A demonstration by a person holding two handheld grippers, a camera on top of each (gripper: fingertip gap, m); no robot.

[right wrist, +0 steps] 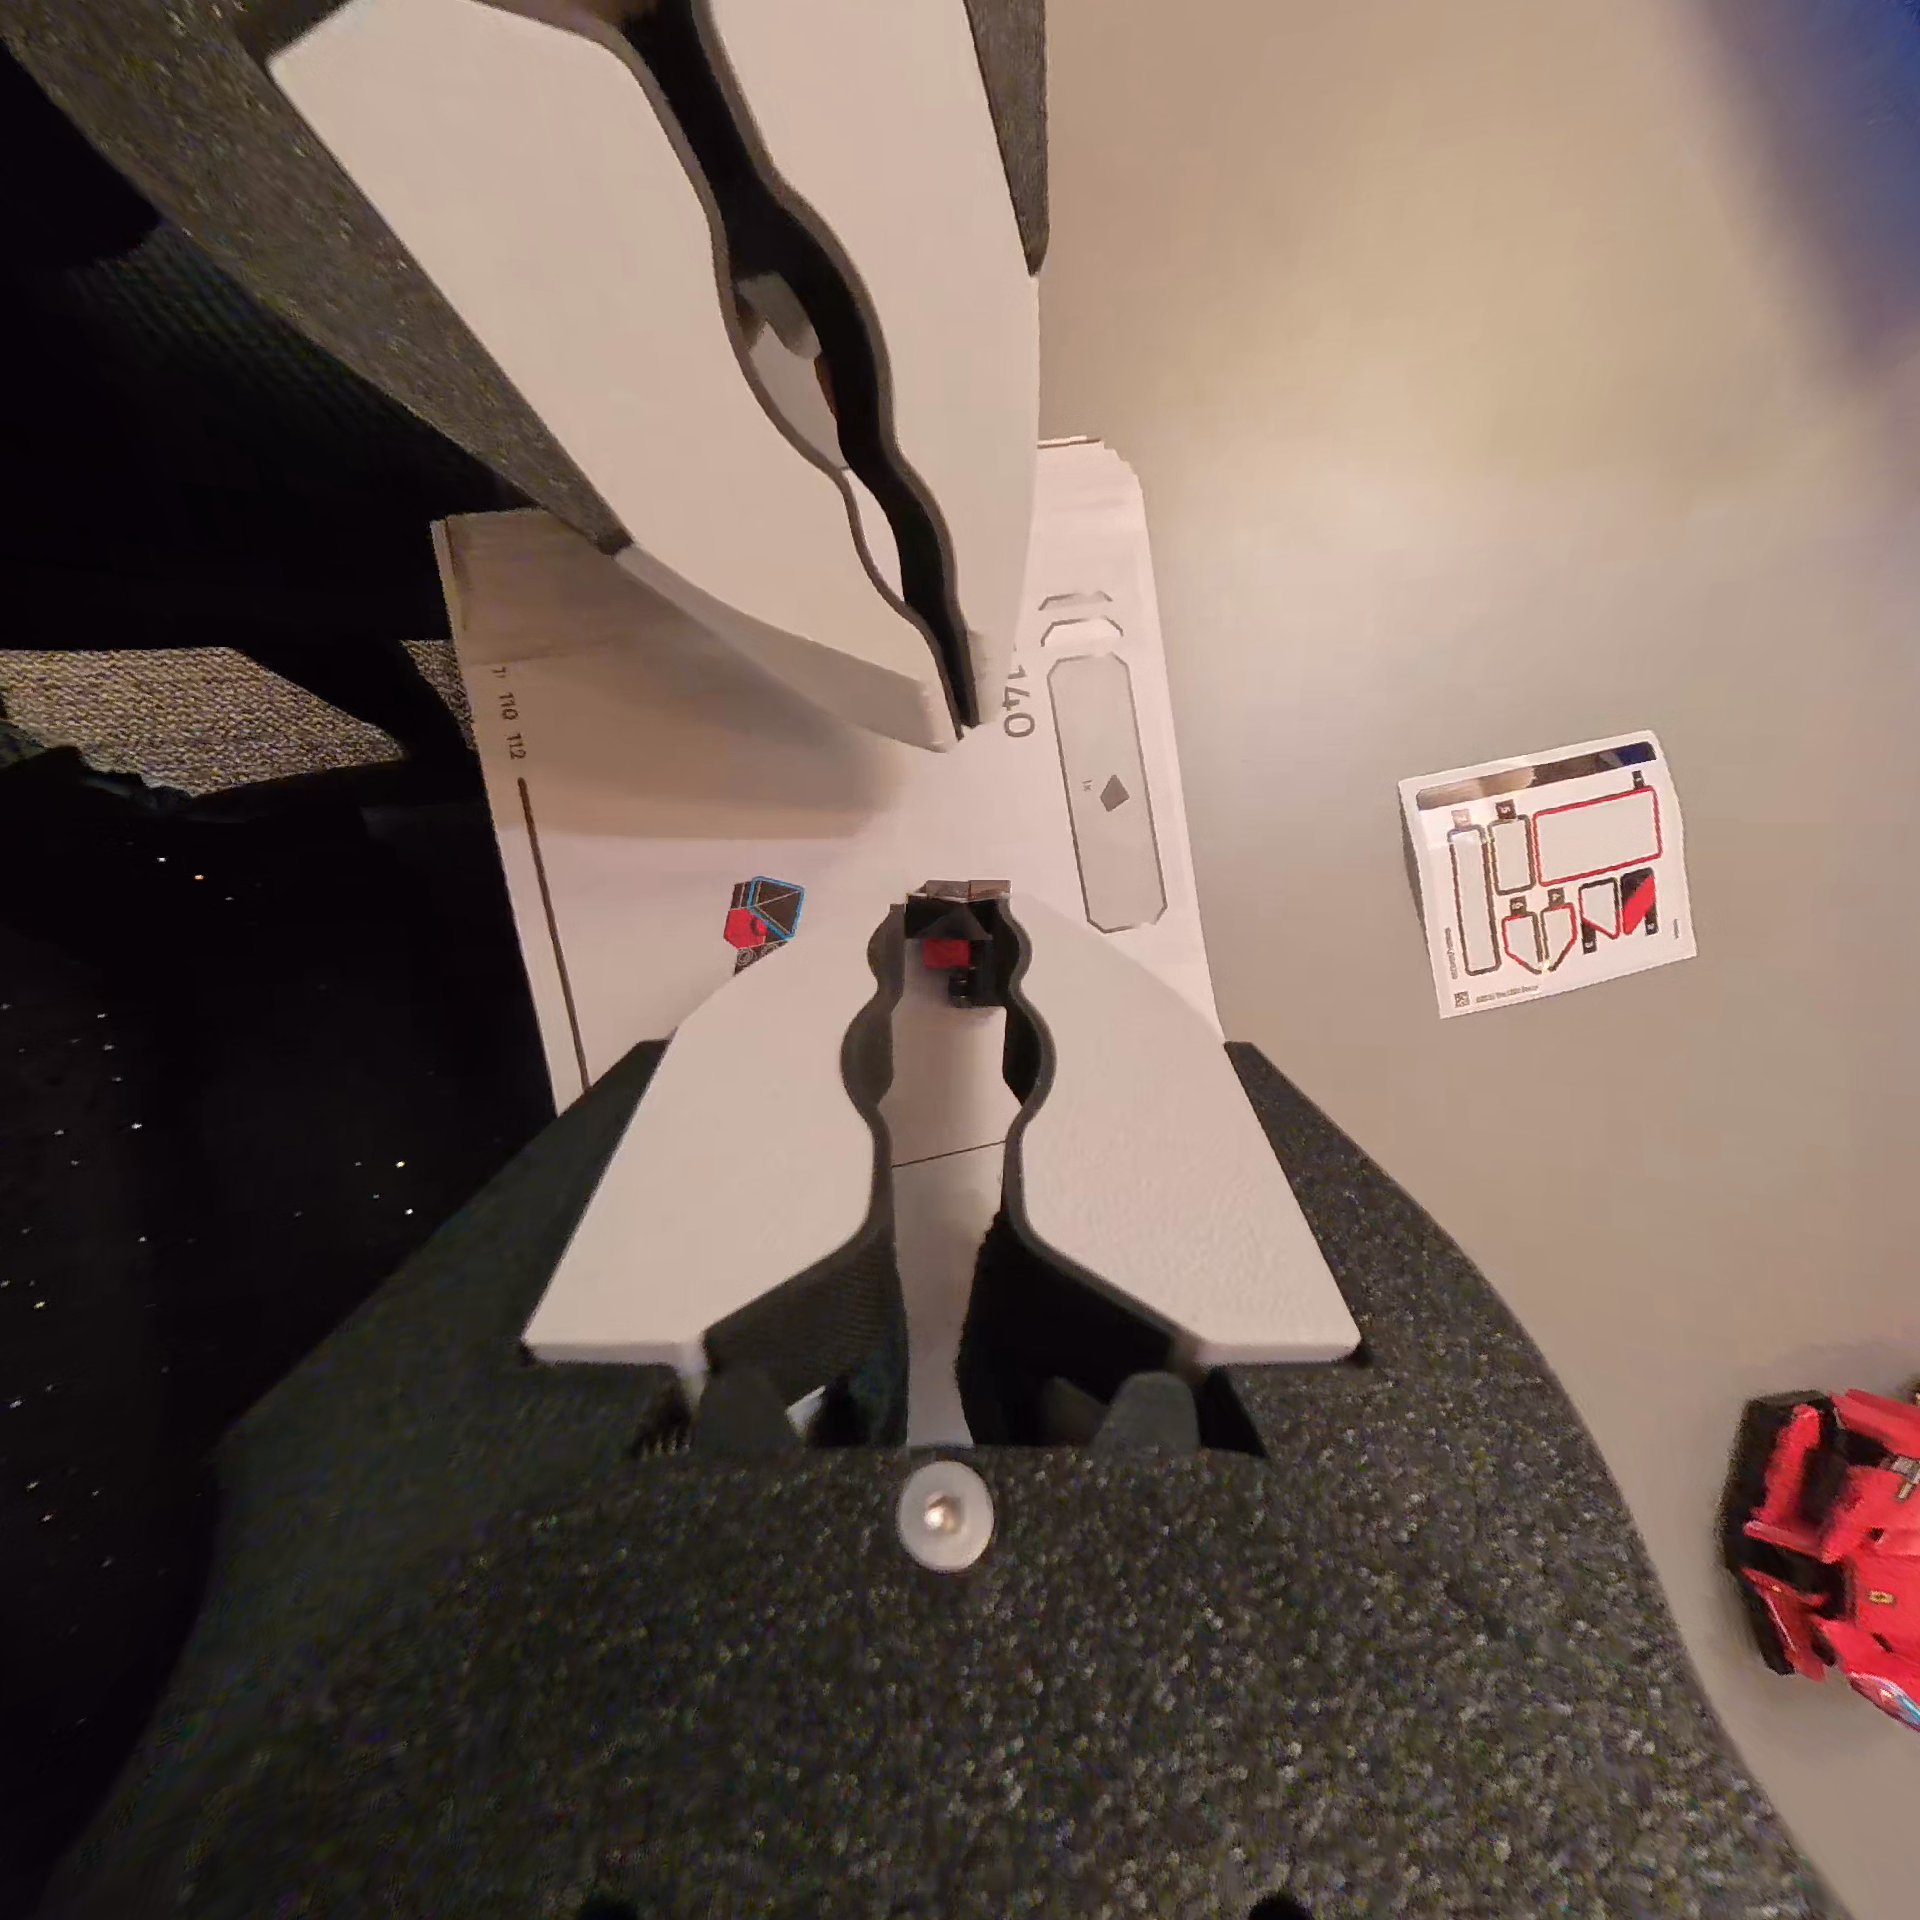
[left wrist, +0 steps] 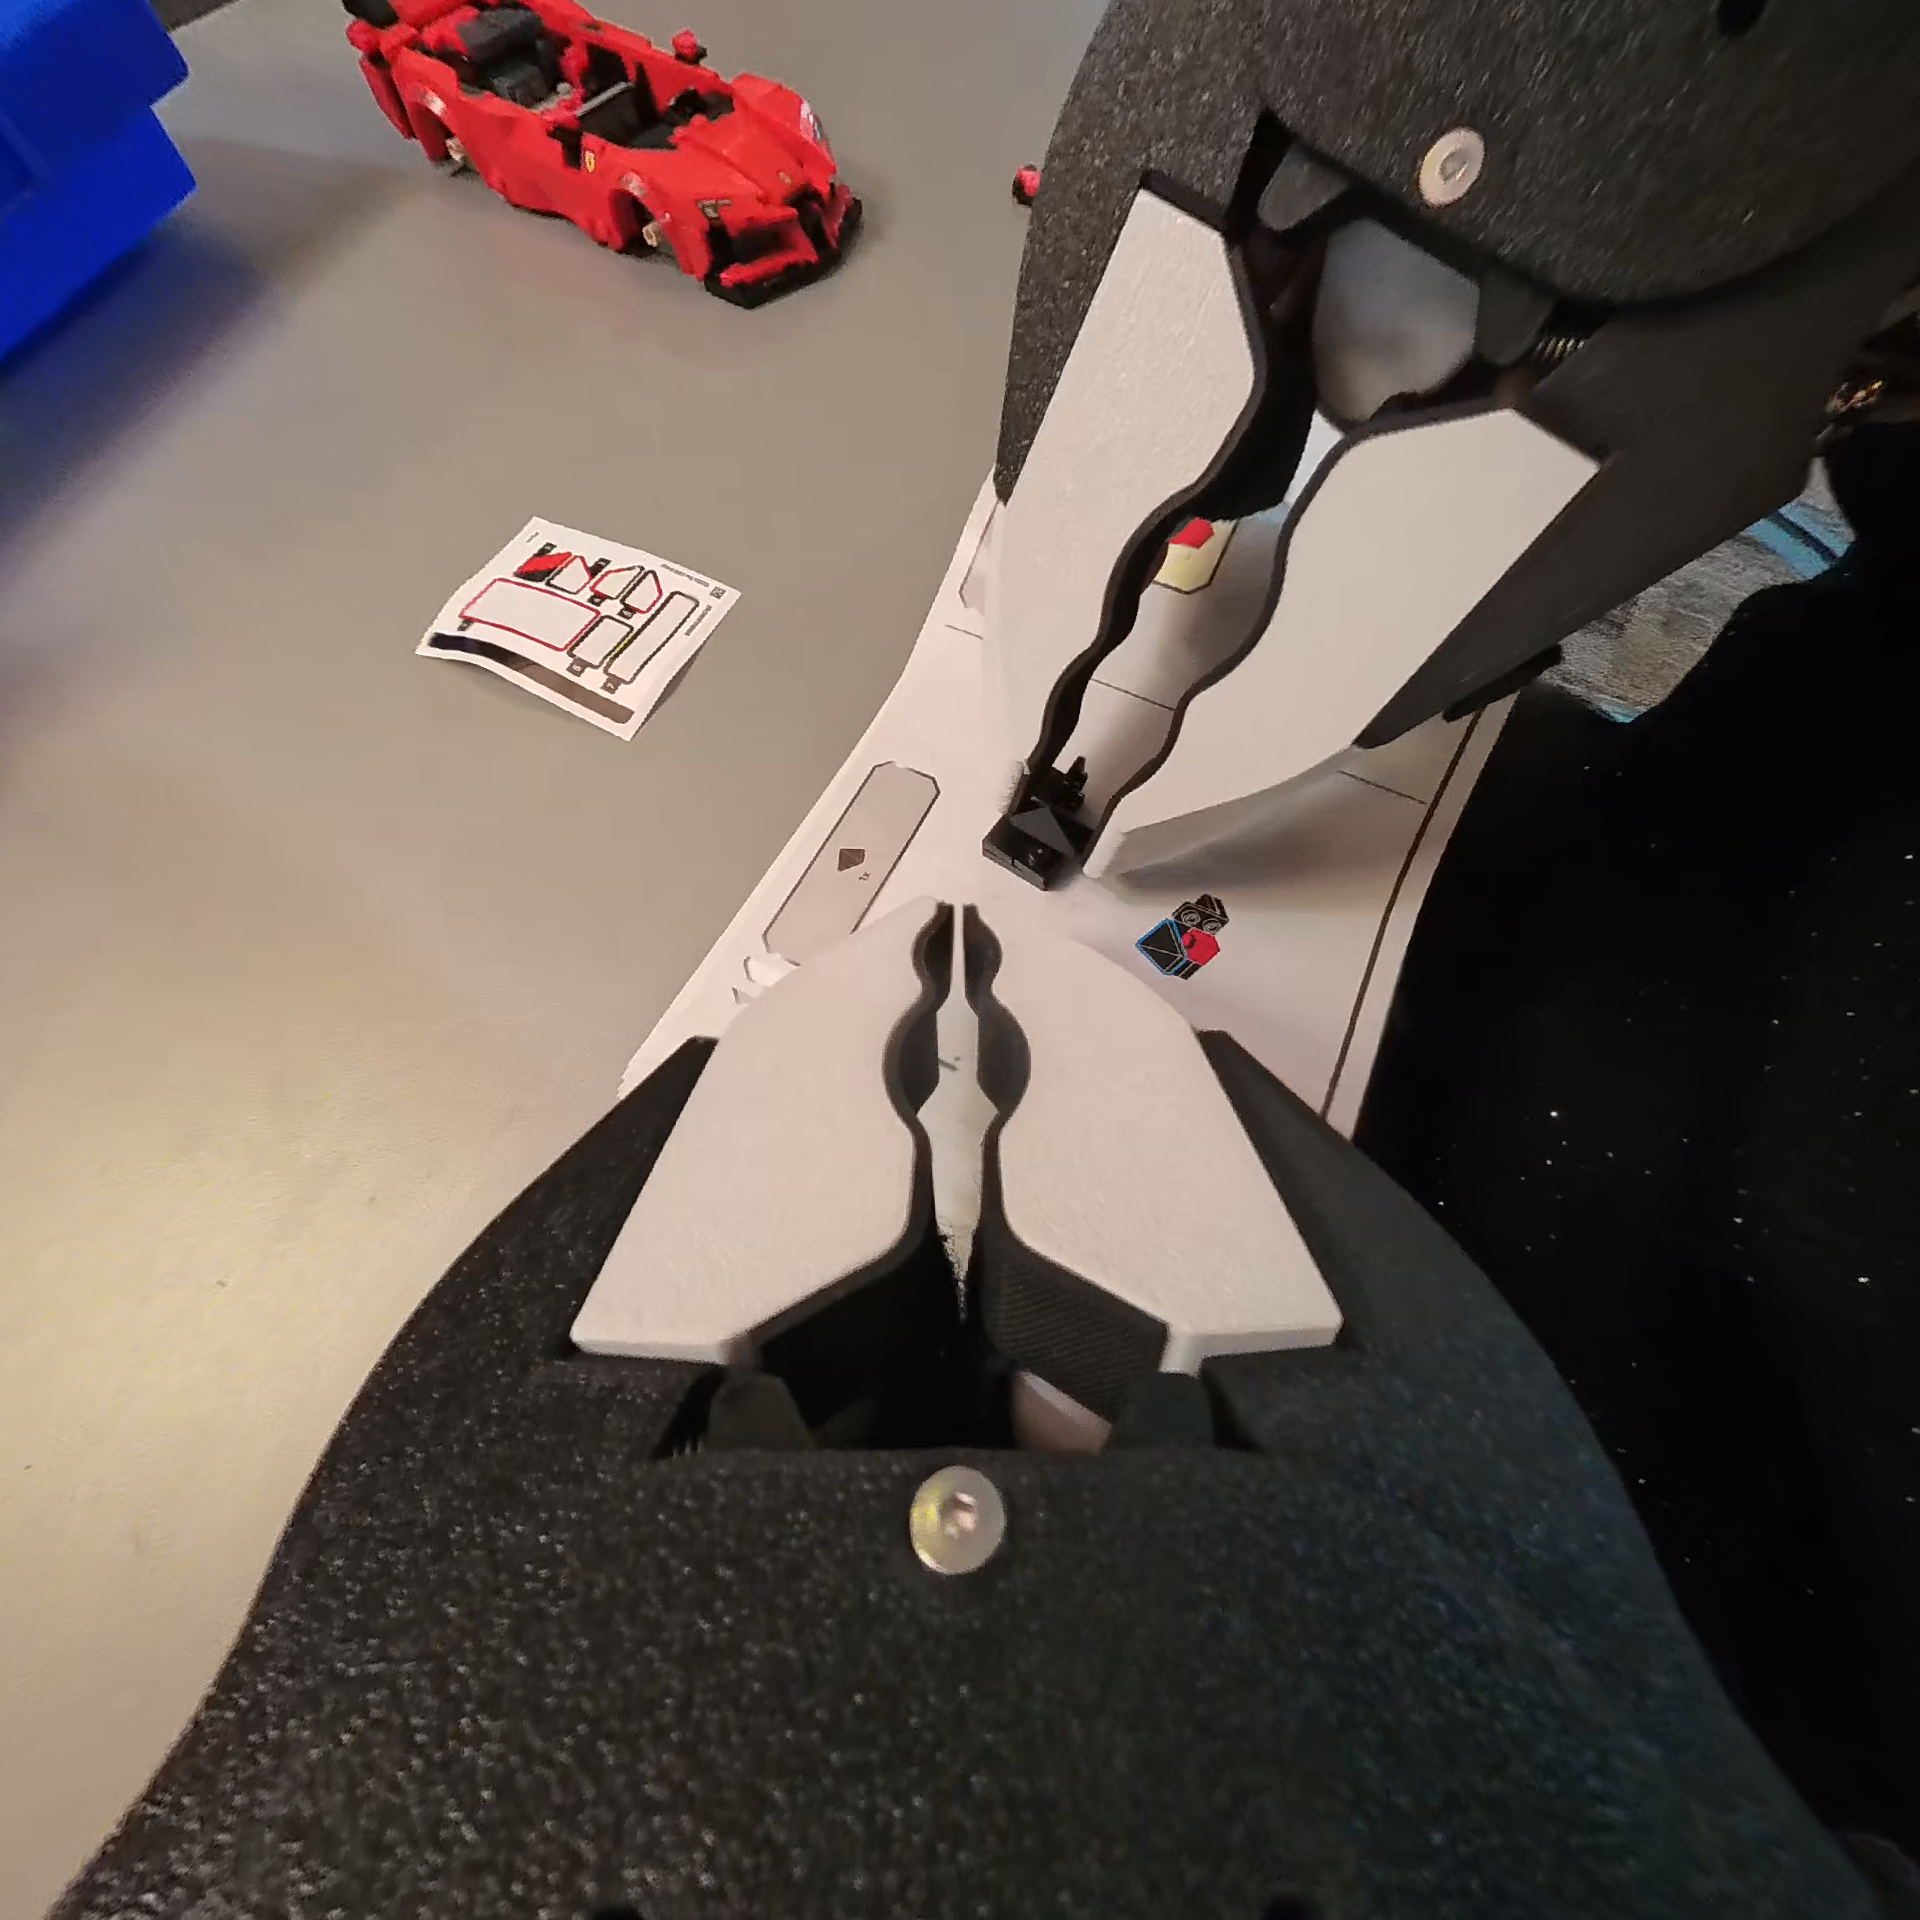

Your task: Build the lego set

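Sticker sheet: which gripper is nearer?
Left. The left gripper, shut, sits nearer the sticker sheet; the right gripper, holding a small black piece, is farther across the booklet.

A small black lego piece (right wrist: 956, 935) with a red part in it sits clamped at the tips of the right jaws, held just above the open instruction booklet (right wrist: 1081, 831). The red lego car (left wrist: 613, 135), largely built, rests on the counter well beyond the left jaws

red car (right wrist: 1829, 1538) edge-cropped; blue bin (left wrist: 73, 177) blurred
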